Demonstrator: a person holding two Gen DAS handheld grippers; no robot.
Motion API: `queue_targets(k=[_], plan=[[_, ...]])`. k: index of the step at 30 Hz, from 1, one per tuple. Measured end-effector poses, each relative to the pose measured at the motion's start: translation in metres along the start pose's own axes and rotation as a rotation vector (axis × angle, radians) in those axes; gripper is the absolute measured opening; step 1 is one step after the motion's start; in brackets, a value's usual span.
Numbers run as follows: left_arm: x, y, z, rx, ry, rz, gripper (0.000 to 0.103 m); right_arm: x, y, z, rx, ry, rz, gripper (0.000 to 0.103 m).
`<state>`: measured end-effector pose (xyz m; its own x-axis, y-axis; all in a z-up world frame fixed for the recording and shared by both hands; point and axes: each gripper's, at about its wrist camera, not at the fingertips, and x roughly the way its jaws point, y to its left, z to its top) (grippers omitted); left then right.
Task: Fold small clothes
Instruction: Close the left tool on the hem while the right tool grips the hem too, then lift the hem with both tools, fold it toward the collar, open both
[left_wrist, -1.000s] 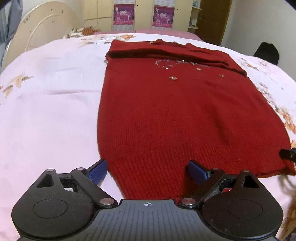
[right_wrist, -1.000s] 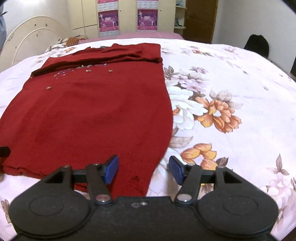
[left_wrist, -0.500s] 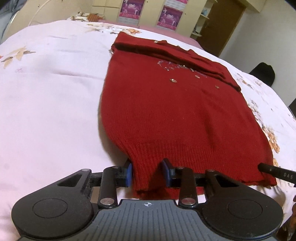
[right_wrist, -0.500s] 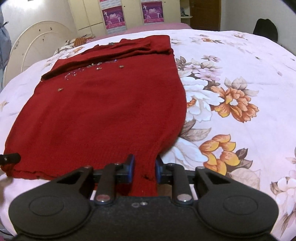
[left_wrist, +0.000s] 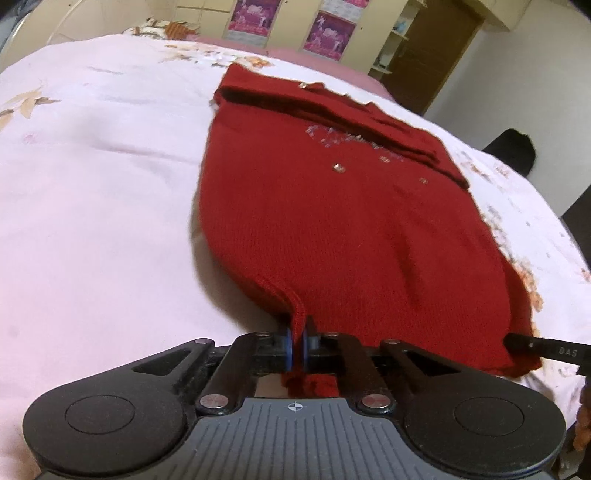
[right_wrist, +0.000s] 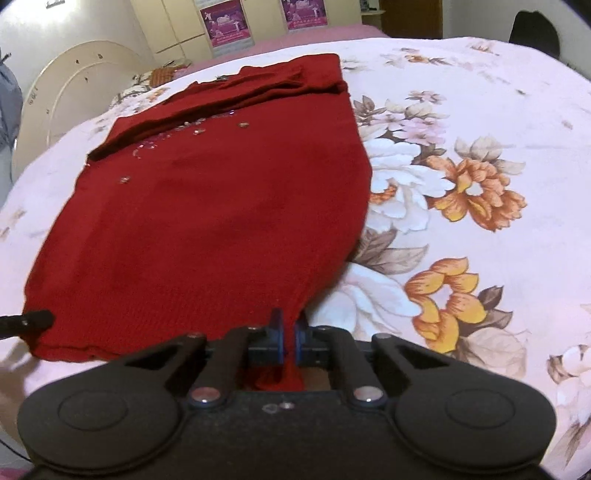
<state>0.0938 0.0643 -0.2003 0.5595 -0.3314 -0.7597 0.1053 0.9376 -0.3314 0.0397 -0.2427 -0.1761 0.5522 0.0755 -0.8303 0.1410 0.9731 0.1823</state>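
Observation:
A dark red knitted sweater (left_wrist: 354, 221) (right_wrist: 221, 221) with small beads on its chest lies flat on the bed, its sleeves folded across the far end. My left gripper (left_wrist: 296, 339) is shut on the near left corner of its hem, the knit pinched up between the blue pads. My right gripper (right_wrist: 289, 338) is shut on the near right corner of the hem, with red cloth bunched behind the pads. In each view the other gripper's black tip (left_wrist: 546, 349) (right_wrist: 26, 321) shows at the opposite hem corner.
The bed (right_wrist: 480, 147) carries a pale pink sheet with orange and white flowers. A white round board (right_wrist: 74, 99) leans at the back left. Cupboards with pink posters (left_wrist: 328, 35), a brown door (left_wrist: 432, 48) and a black object (left_wrist: 513, 149) stand beyond the bed.
Both grippers went from open around the hem corners to shut on them. The pinched corners now lift slightly off the sheet, and both views have tilted.

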Motion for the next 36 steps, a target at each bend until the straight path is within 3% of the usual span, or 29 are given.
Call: queue_targets(k=[9,17,26,36], plan=[[-0.010,-0.018,0.049,0.021,-0.120,-0.069,0.005,-0.014,0.004,0.031,0.023,-0.094,0.118,0.005],[0.015,-0.030,0.123,0.035,-0.232,-0.073,0.005,-0.007,0.008,0.102,0.000,-0.214,0.149,0.005],[0.077,-0.036,0.201,0.008,-0.292,-0.044,0.005,0.040,0.005,0.192,-0.006,-0.295,0.166,0.005],[0.169,-0.030,0.283,-0.019,-0.314,0.056,0.005,0.119,-0.003,0.276,0.021,-0.319,0.154,0.005]])
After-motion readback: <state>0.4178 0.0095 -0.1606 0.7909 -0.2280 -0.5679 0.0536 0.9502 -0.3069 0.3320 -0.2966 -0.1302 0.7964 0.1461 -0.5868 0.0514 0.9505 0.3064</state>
